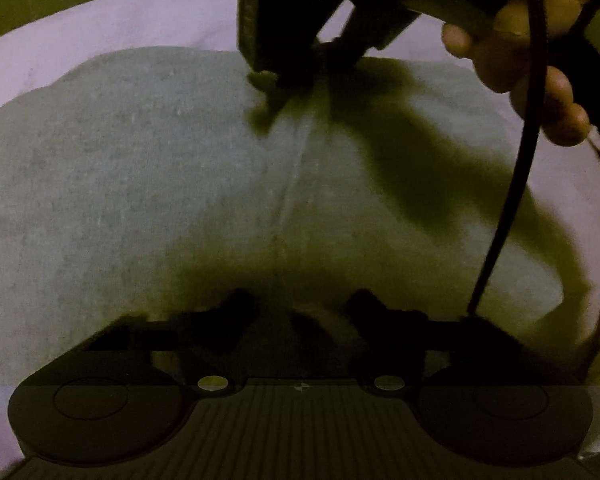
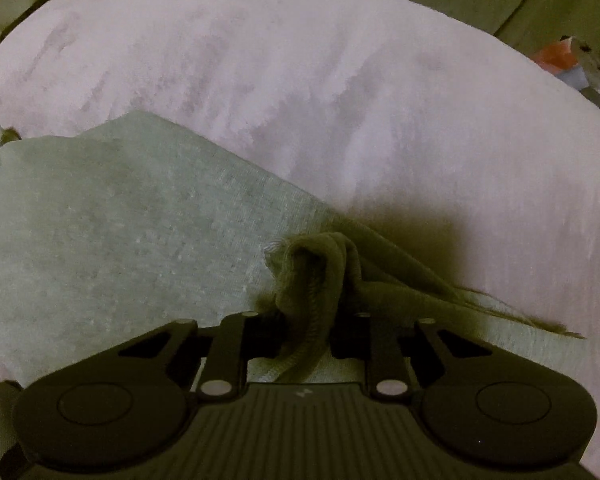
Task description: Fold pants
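The right black gripper [image 2: 305, 320] pinches a bunched edge of the soft grey-green pants [image 2: 112, 240], which spread toward the frame's left; left gripper [image 1: 300, 312] grip unclear.

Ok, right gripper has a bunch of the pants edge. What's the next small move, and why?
Probably lift the right gripper slightly and carry its pinched fold across the pants. The fabric is bunched between its fingers, while the rest lies flat on the white sheet. The left gripper's state is unclear.
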`<act>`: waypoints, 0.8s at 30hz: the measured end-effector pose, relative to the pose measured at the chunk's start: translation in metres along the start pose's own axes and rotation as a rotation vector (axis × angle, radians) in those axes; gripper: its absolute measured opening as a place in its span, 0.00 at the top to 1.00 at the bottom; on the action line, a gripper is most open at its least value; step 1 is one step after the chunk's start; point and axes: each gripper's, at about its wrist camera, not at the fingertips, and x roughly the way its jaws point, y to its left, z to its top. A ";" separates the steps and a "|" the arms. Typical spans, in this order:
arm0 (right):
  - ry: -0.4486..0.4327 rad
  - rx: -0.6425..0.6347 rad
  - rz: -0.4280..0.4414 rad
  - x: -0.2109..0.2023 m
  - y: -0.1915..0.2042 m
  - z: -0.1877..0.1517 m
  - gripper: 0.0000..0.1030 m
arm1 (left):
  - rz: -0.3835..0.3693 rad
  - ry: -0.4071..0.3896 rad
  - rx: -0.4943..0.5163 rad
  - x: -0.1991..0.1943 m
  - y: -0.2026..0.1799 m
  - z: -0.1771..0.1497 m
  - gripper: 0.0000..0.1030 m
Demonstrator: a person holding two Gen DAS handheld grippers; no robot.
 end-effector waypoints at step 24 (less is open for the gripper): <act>-0.156 -0.189 0.052 -0.045 0.058 0.023 0.49 | 0.042 -0.190 -0.324 -0.100 0.096 -0.035 0.33</act>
